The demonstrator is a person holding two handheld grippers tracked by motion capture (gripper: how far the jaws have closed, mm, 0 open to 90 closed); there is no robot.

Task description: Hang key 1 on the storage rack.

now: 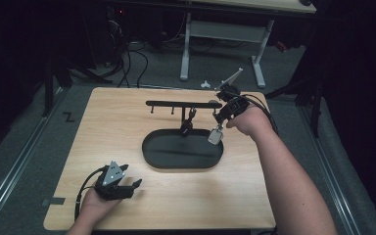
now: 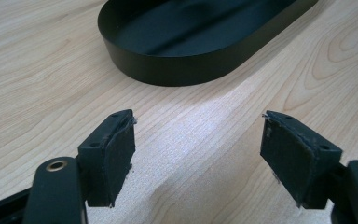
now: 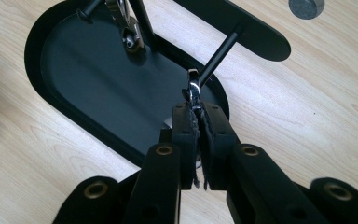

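Currently, high view: right tongs (image 1: 219, 119) clamped on metal clip of small keyring tag (image 1: 215, 136), held at right end of black hanger rack (image 1: 183, 104) above oval black tray (image 1: 183, 150). One keyring (image 1: 188, 123) already on middle peg. Left tongs (image 1: 127, 186) idle near front edge of wooden worktop (image 1: 127, 117).

Left gripper view: tongs wide, nothing between; tray wall (image 2: 177, 70) ahead.

Right gripper view: pads (image 3: 185, 140) pinch clip (image 3: 193, 91) just beside peg (image 3: 219, 53); hooking judged unfinished.

Worktop pale wood; room dark, cables on floor behind.
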